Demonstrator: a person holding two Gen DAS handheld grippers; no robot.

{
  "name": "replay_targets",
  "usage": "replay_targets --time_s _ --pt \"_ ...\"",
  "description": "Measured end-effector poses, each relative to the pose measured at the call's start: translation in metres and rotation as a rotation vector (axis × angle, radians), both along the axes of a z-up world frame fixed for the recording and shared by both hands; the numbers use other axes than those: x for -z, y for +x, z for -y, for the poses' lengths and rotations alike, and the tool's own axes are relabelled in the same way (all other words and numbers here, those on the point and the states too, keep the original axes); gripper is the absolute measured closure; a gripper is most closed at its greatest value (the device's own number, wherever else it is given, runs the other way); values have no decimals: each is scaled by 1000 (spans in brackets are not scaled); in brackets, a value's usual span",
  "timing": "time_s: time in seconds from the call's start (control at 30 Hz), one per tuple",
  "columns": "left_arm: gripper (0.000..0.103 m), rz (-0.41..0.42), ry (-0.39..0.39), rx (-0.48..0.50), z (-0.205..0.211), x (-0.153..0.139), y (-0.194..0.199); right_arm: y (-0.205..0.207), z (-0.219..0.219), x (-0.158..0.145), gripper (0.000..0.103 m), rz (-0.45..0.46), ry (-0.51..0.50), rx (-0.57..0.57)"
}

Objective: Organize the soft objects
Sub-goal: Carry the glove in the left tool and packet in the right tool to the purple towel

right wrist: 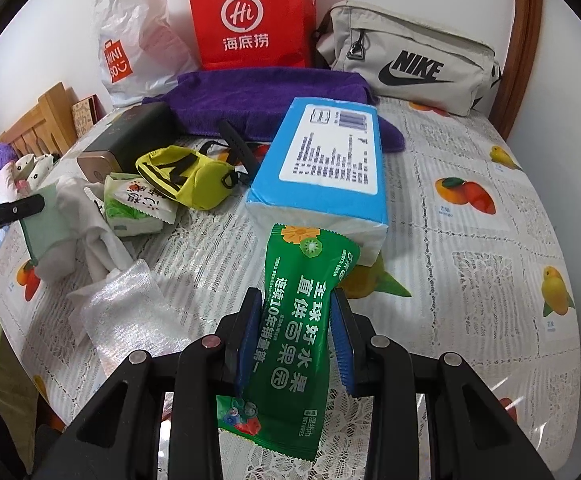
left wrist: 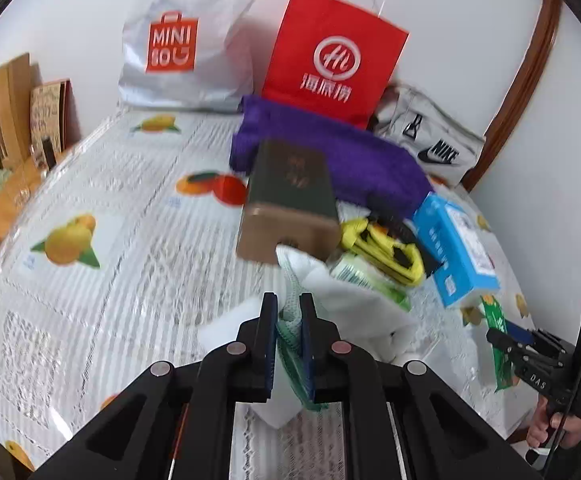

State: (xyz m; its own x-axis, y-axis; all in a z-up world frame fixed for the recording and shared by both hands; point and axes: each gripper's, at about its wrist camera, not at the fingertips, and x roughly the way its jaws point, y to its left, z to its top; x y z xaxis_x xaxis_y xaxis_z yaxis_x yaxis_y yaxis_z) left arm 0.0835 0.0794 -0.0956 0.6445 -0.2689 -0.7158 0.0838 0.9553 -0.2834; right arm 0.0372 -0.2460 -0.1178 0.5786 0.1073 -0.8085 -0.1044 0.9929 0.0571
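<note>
A: Right gripper (right wrist: 295, 326). State of the fingers?

B: Blue ribbed pads clamped on the green wet-wipes packet (right wrist: 290, 344), pinching its glossy film into a waist. The packet's long axis runs along the fingers: the top end points away towards the blue tissue pack (right wrist: 322, 168), the crimped bottom end hangs back under the gripper body. It is held above the tablecloth (right wrist: 470, 280).

A: Left gripper (left wrist: 289, 312)?

B: Fingers drawn fully together on the mint-green hem of a white cloth (left wrist: 354, 300). The hem is a thin knitted strip, standing roughly upright between the pads; the rest of the cloth lies crumpled and soft on the cloth-covered table.

A: Surroundings, materials?

B: Tablecloth is white lace-textured, printed with fruit. Beside the cloth: a small soft tissue packet (right wrist: 138, 212), a yellow-and-black fabric pouch (right wrist: 186, 178), a rigid dark green box with a gold end (left wrist: 290, 196). Behind them a purple terry towel (right wrist: 266, 100) lies flat. At the wall: a red paper bag (right wrist: 250, 16), a white plastic bag (right wrist: 138, 36), a grey canvas pouch (right wrist: 406, 56).
</note>
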Motion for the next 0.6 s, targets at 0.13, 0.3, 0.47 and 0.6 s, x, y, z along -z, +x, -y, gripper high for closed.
replay_targets --time_s 0.13,0.3,0.47,0.6 --pt "93 38 -45 -2 -1 -18 -2 -3 7 -12 69 20 1 16" --pt "93 94 -70 -5 -1 -42 -2 -3 10 -34 69 63 22 15" --pt "93 124 -69 -14 -2 -61 -1 3 13 -49 69 86 42 14" --pt "93 155 -65 -17 0 -78 3 11 14 -57 69 98 58 8"
